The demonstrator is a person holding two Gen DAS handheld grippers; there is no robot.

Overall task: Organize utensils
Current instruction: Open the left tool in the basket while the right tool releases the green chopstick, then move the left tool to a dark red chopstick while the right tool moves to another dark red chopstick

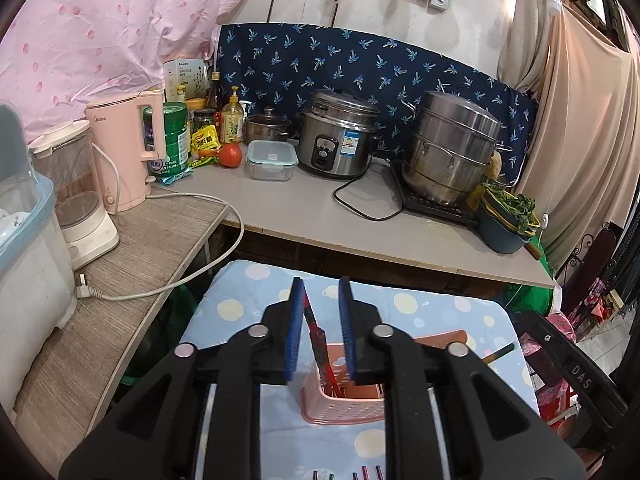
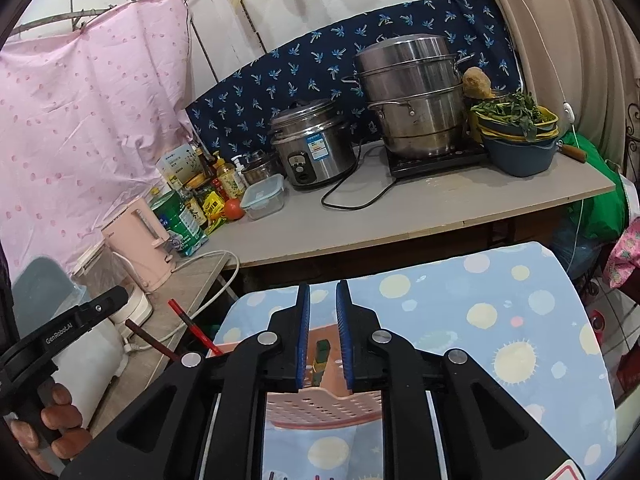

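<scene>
Left wrist view: the left gripper (image 1: 321, 300) hangs over a small table (image 1: 440, 312) covered in a pale blue cloth with yellow and white dots. Its jaws stand a narrow way apart, blue ribbed pads (image 1: 346, 328) facing each other. A red-and-black chopstick (image 1: 314, 332) rises between them, leaning against the left pad, while the right pad stands clear of it, so nothing is clamped. The chopstick's lower end sits in a pink perforated plastic utensil basket (image 1: 340, 404) just below the jaws, near the middle of the cloth. A few more stick ends lie at the near edge of the cloth. To the left a wood-grain shelf edge comes close; ahead, the grey counter (image 1: 320, 216) edge overhangs the far side of the table. Bare cloth lies open around the basket.

Right wrist view: the right gripper (image 2: 322, 300) hovers above the same basket (image 2: 320, 404), jaws narrowly parted. A dark green utensil handle (image 2: 321, 356) stands upright in the gap, touching neither pad as far as can be seen. At left, a hand (image 2: 52, 420) grips the other black tool, with two chopsticks (image 2: 192, 328) slanting up from the basket's left side. The cloth stretches free to the right, up to its rounded edge.
</scene>
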